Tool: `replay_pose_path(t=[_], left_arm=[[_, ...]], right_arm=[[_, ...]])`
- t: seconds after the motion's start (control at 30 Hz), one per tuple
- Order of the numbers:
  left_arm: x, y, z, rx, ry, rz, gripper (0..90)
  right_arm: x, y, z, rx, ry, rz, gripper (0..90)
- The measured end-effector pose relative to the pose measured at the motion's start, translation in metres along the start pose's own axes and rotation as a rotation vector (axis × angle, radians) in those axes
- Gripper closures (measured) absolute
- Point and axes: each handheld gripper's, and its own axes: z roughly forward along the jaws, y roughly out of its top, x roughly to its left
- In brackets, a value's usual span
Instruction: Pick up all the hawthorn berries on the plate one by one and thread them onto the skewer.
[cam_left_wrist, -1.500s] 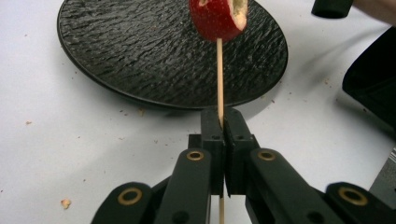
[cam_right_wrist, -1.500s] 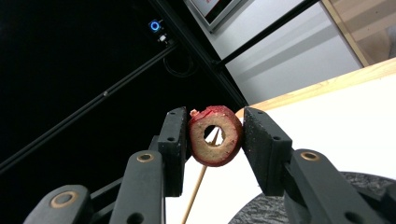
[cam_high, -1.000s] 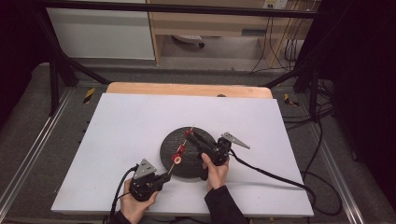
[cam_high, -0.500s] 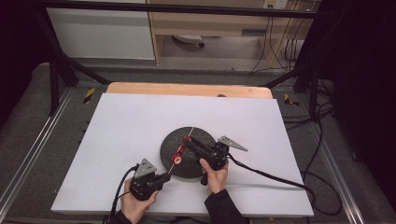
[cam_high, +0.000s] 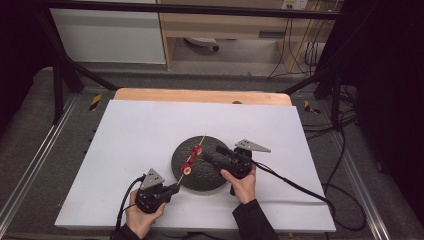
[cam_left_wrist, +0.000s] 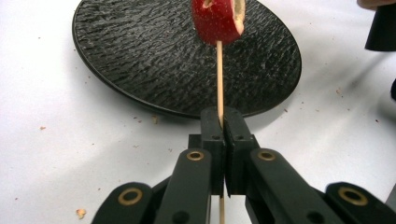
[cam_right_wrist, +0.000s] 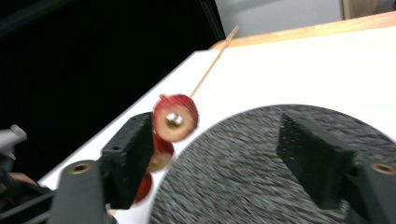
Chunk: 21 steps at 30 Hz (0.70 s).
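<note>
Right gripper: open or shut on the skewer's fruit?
Open. The right gripper has just been opening; its jaws stand wide apart, the red slices on the skewer beside one pad, ungripped.

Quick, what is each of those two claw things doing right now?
Left gripper: shut on the skewer.
Right gripper: open, jaws just opened, holding nothing.

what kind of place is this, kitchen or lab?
Looks like a lab recording rig, not a kitchen: white board on a table inside a black frame, loose cables on grey floor, cabled handheld grippers working a skewer.
</note>
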Motion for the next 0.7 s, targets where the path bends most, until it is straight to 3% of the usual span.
replay_pose_path(t=[0.2, 0.33, 0.57, 0.7], left_arm=[[0.003, 0.001, -0.002, 0.013, 0.002, 0.026, 88.5], [0.006, 0.003, -0.003, 0.022, 0.002, 0.029, 88.5], [0.011, 0.006, -0.006, 0.033, 0.002, 0.026, 88.5], [0.012, 0.008, -0.009, 0.031, -0.002, 0.028, 88.4]], right_arm=[[-0.009, 0.003, -0.005, 0.135, -0.044, -0.108, 10.2], [-0.017, 0.001, -0.012, 0.192, -0.082, -0.173, 5.5], [-0.031, -0.006, -0.028, 0.306, -0.131, -0.243, 1.1], [-0.04, -0.01, -0.041, 0.324, -0.148, -0.25, 0.7]])
